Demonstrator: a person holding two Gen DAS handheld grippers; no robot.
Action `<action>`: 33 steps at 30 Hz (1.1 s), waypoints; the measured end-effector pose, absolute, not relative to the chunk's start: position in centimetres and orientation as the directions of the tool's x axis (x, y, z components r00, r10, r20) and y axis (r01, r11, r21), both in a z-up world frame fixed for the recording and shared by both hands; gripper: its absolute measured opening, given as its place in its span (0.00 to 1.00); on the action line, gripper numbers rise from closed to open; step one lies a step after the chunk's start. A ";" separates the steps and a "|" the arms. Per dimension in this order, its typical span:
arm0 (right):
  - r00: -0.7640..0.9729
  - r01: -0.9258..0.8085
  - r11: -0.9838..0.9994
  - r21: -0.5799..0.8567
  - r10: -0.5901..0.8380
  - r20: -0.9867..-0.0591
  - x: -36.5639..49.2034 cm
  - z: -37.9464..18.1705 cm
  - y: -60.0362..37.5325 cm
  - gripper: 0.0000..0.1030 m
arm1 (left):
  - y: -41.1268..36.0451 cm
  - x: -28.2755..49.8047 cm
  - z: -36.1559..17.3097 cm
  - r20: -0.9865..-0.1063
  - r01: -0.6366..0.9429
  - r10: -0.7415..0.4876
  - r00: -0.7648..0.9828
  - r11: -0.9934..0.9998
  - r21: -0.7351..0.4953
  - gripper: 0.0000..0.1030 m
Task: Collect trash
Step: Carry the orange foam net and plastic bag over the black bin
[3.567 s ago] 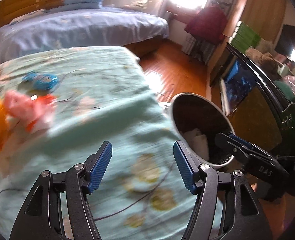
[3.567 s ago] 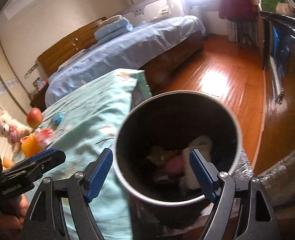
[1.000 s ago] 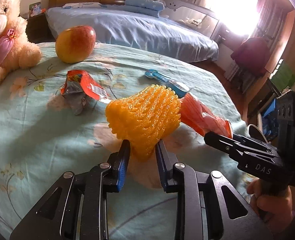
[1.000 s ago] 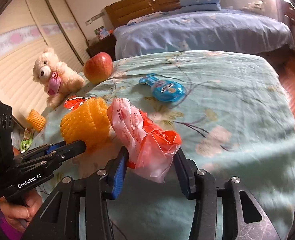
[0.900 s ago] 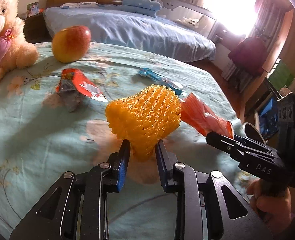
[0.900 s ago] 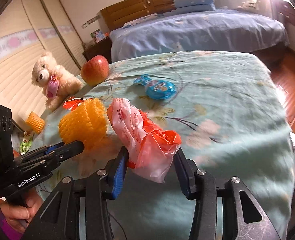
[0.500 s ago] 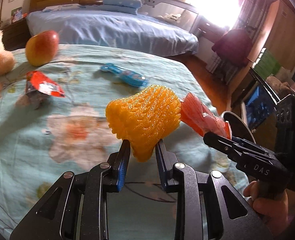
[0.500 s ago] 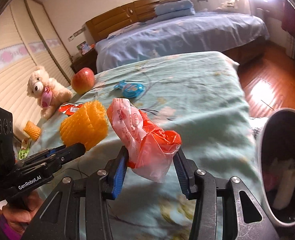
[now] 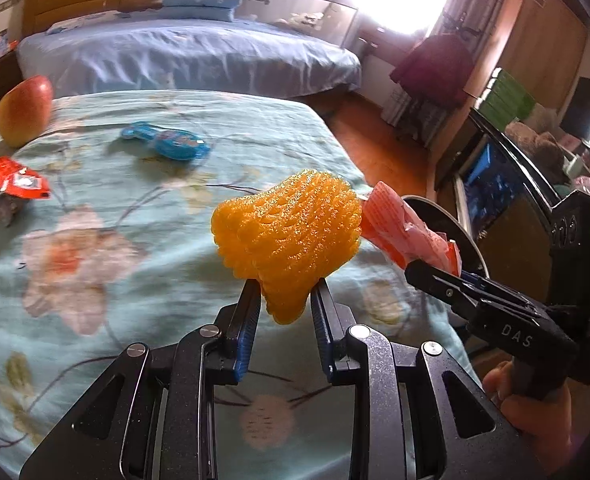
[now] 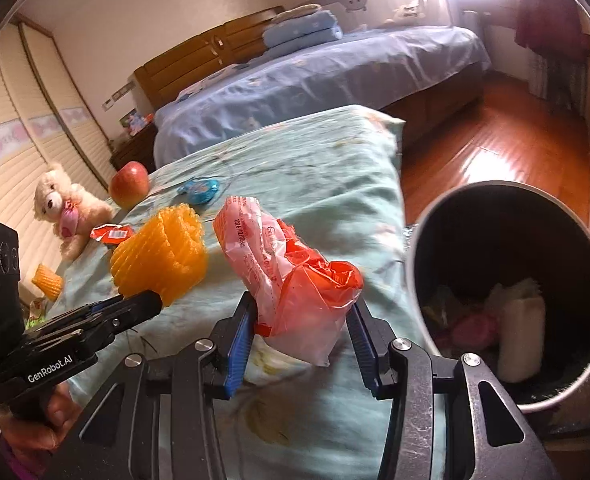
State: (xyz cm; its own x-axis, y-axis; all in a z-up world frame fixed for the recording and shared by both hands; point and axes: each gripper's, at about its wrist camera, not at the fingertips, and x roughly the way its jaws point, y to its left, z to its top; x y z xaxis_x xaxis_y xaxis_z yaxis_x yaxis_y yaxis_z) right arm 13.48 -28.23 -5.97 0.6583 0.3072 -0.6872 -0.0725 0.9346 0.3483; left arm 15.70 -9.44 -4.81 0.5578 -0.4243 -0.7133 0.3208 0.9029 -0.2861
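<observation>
Both loads are light, springy things held only by a corner, and that is where trouble would start. The left hand-held gripper (image 9: 285, 316) is pinched narrow on the lower tip of the orange foam net (image 9: 289, 236), most of which stands free above the pads; a jolt or a brush against the other tool could let it spring out and drop onto the bed (image 9: 95, 248). The right hand-held gripper (image 10: 301, 334) is closed on the crumpled pink-and-red plastic bag (image 10: 291, 276), whose loose top leans toward the net, so the two pieces could snag each other if the hands crowd together over the opening. The trash bin (image 10: 423, 240) stands off the bed's foot-end edge, down at the right, already holding some white and pink rubbish; its mouth looks wide enough for one piece at a time, but a release made short of the rim would likely land the item on the bedspread or let it slide off the edge to the wooden floor (image 10: 507, 148). Over the foot-end corner the bedspread is bare, which gives free room for the carry. The apple (image 9: 25, 110), blue packet (image 9: 165, 142) and red wrapper (image 9: 15, 182) lie well back toward the head end, clear of both tools. Dark furniture (image 9: 507, 216) stands just beyond the bin, limiting overshoot.
</observation>
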 end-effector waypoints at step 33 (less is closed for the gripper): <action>0.714 0.138 0.925 0.353 0.154 -0.683 9.1 -6.5 -37.3 0.45 | -18.9 14.8 -4.0 -0.722 0.469 -0.476 0.503 0.851 -0.235 0.24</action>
